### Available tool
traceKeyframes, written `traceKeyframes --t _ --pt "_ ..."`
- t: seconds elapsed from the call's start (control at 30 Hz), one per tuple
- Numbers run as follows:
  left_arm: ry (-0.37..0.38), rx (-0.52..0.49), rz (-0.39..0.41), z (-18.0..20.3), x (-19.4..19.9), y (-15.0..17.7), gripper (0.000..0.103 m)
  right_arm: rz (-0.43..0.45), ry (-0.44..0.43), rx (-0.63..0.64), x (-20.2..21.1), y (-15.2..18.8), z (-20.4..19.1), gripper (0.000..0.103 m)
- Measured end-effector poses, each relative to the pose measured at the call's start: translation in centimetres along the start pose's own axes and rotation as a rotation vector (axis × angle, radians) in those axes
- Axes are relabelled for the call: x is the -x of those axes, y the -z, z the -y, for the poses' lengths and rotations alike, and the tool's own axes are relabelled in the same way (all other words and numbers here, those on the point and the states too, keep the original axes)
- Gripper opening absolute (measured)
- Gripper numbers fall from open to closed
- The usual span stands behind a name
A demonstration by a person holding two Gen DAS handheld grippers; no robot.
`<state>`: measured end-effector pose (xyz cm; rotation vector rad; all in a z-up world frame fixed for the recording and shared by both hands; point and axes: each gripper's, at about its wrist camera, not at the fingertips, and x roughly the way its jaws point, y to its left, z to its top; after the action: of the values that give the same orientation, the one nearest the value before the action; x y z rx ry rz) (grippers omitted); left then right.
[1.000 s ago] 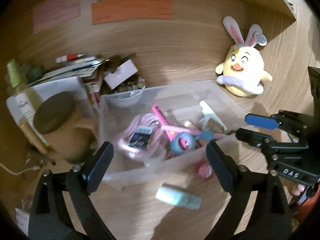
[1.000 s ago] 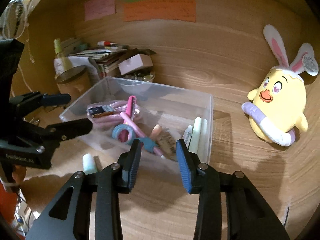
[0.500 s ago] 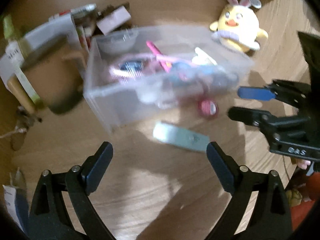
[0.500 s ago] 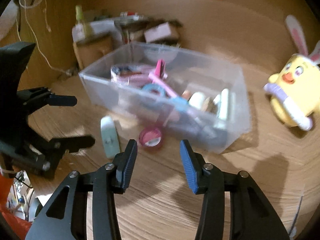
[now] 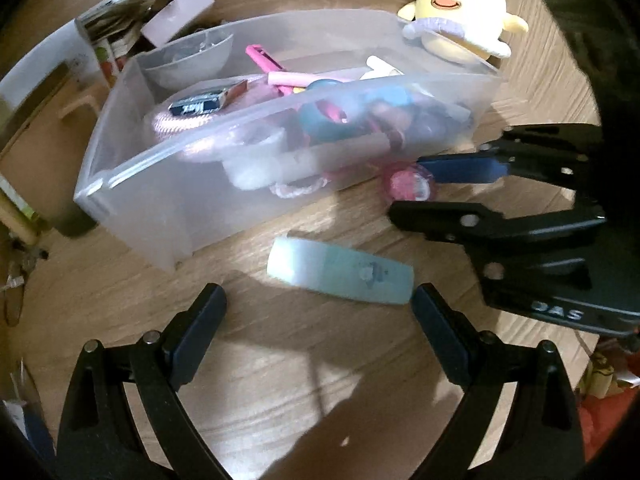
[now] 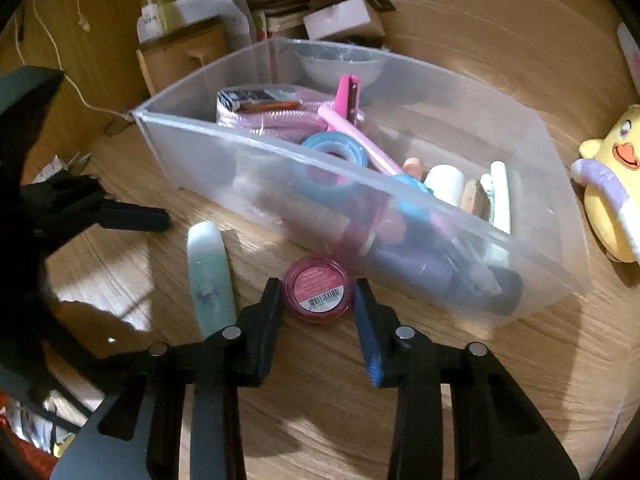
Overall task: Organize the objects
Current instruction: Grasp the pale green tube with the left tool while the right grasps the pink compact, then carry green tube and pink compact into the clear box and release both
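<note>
A clear plastic bin holds pink pens, blue tape, a pink cord and other small items. A pale green tube lies on the wooden desk in front of the bin. My left gripper is open, its jaws either side of the tube's near side, just short of it. A small pink round jar lies by the bin's front wall. My right gripper is open with the jar between its fingertips; whether they touch it I cannot tell.
A yellow bunny-eared plush sits right of the bin. Behind the bin are a small bowl, a white box, stacked papers, a green-capped bottle and a brown mug.
Both grippers have dropped lower and moved in. The left now reaches the tube and the right now has the pink jar between its fingers. The bin looms larger.
</note>
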<state>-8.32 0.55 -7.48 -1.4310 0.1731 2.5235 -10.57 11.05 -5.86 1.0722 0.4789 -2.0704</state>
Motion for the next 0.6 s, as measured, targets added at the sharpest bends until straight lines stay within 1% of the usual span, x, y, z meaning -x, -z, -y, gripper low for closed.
traceKeyframes --t 0.13,0.2,0.27,0.47,0.6 --pt "-0.01 -0.013 0.022 0.2 -0.4 -0.4 0.095 0.035 0.004 -0.02 1.5 0.6 0.8 0.032" --pt "-0.007 -0.014 0.036 0.2 -0.3 -0.6 0.089 0.045 0.003 -0.028 2.2 0.6 1.1 0.032" --pt "0.002 -0.021 0.047 0.3 -0.1 -0.6 0.074 0.055 0.003 -0.034 2.8 0.8 1.3 0.032" --pt "-0.01 -0.014 0.057 0.5 0.2 -0.7 0.073 0.084 -0.002 -0.06 4.7 1.4 2.5 0.032" --pt "-0.002 0.016 0.087 0.1 1.8 -0.6 0.073 0.113 -0.004 -0.074 5.5 1.3 2.9 0.032"
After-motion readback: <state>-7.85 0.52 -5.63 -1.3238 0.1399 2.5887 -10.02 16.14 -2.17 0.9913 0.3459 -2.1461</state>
